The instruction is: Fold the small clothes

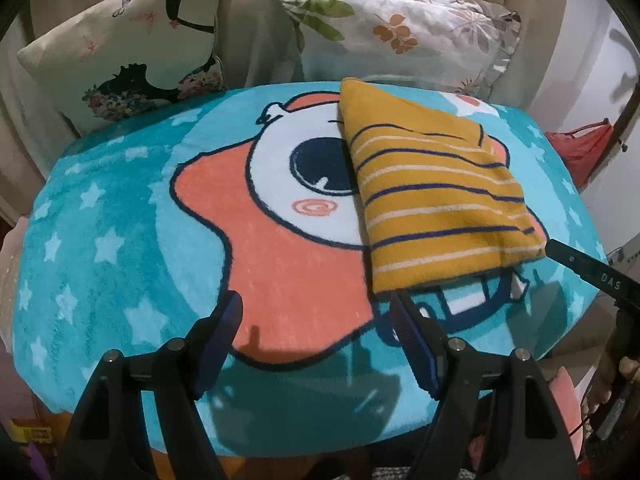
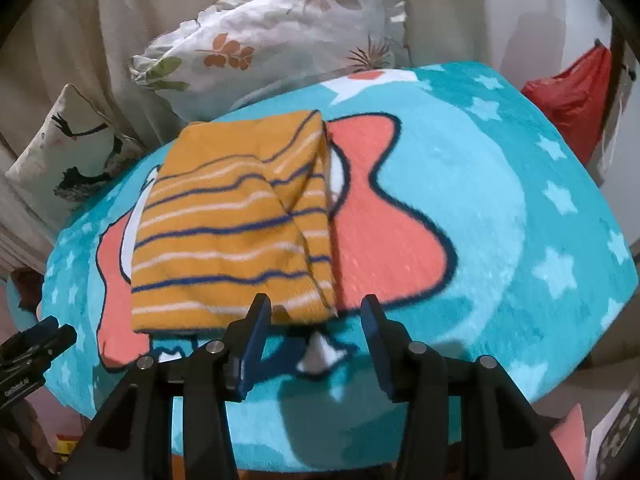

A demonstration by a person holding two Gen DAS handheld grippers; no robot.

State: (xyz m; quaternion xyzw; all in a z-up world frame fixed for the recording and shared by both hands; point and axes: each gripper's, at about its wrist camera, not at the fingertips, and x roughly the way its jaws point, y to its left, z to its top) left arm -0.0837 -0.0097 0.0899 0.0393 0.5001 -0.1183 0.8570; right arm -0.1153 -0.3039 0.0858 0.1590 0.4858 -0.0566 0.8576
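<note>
the mustard striped garment [image 2: 232, 232] lies folded into a long panel on the teal cartoon rug [image 2: 480, 200], a bit rumpled along its right edge. right gripper [image 2: 316, 320] spread, empty, at the near hem; left gripper [image 1: 316, 320] wide apart, empty. best bet: pinch both near corners evenly, fold away.

Folded mustard striped garment [image 1: 436, 196] lies on teal cartoon blanket [image 1: 120, 216]. Left gripper [image 1: 316, 316] hovers open just beside the garment's near edge; right gripper's finger [image 1: 588, 270] at its right corner. Two pillows [image 1: 120, 52] behind.
</note>
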